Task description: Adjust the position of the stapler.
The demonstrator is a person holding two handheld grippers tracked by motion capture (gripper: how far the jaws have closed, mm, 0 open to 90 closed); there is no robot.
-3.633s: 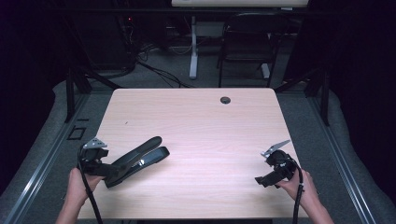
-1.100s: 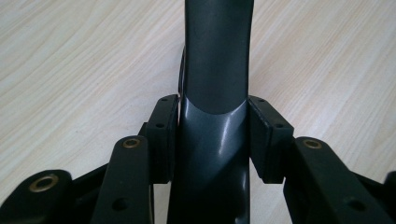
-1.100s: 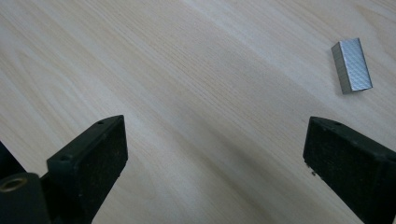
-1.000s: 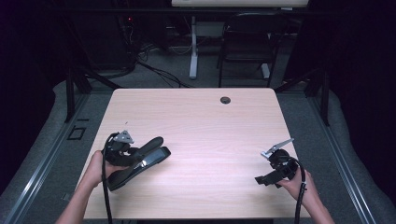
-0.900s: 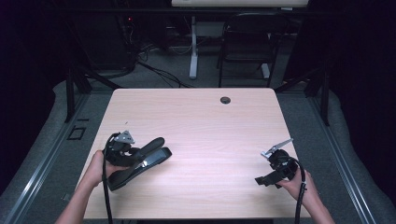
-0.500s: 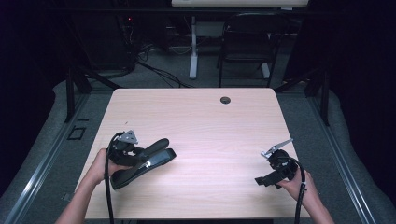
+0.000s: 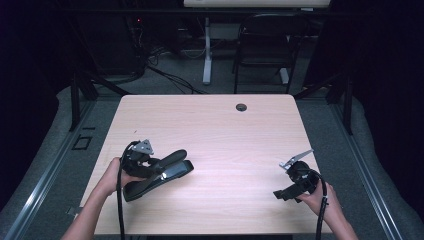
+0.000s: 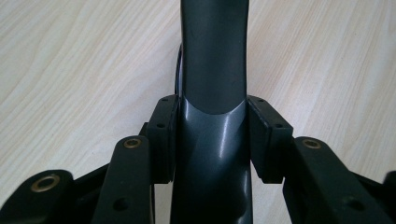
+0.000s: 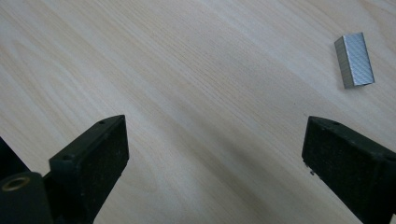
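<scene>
This is looking like a lab or recording studio set up for capturing handling work, not a home or a shop. A single pale wood-grain worktop [image 7: 210, 125] with a cable grommet [image 7: 241, 107] is standing on grey carpet [image 7: 330, 130], ringed by black frame struts [image 7: 80, 95] and dark curtaining that is shutting out the rest of the room. Behind it, loose cables [image 7: 160, 65] are trailing across the floor beside a white desk leg [image 7: 206, 55] and a black folding chair [image 7: 262, 45], and a cabled gripper is sitting in each of the person's hands.
</scene>
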